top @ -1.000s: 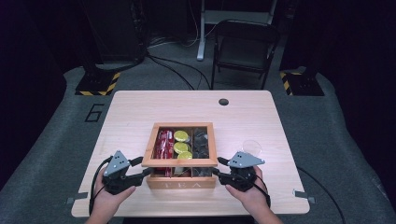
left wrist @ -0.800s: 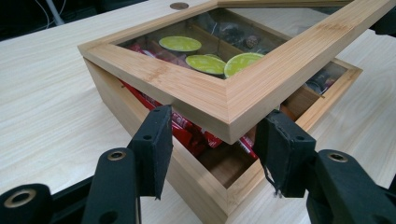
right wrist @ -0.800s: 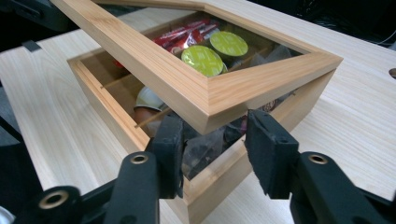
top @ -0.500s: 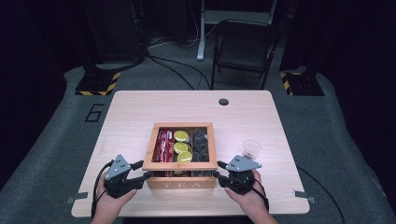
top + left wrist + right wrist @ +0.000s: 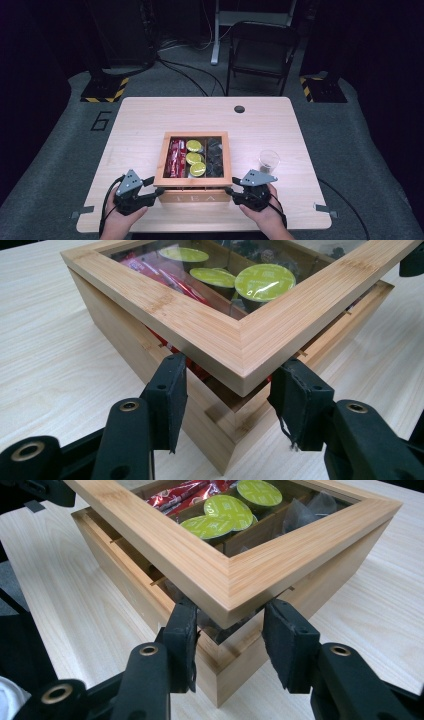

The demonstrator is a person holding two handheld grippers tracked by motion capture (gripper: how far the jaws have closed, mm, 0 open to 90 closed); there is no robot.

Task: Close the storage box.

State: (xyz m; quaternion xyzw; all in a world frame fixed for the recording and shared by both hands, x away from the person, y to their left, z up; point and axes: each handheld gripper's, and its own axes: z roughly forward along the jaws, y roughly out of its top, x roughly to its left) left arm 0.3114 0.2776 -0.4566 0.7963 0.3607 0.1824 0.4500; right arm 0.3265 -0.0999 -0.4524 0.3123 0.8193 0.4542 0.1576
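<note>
A rectangular bamboo tea box (image 5: 194, 196) with a glass-paned lid (image 5: 210, 325) sits near the front edge of a pale wood-grain table (image 5: 145, 120), its lid raised slightly off the base at the near corners. The left gripper (image 5: 156, 191), black with a grey three-cornered plate, pinches the lid's near left corner, its flat rubber-faced jaws pressed against the two sides of the mitred frame after closing in. The right gripper (image 5: 229, 191) straddles the near right corner the same way; its jaws have just been opening a little, with the lid corner (image 5: 231, 597) between them and the pads close against the wood, though full contact cannot be told.

Through the pane show round capsules with matte lime-green foil tops (image 5: 194, 157) in the middle compartment, glossy red foil sachets (image 5: 175, 158) in the left one and dark crumpled packets (image 5: 215, 156) in the right one. A small clear glass cup (image 5: 268, 161) stands on the table just right of the box. A dark folding metal chair (image 5: 260, 50) stands beyond the table on grey carpet.
</note>
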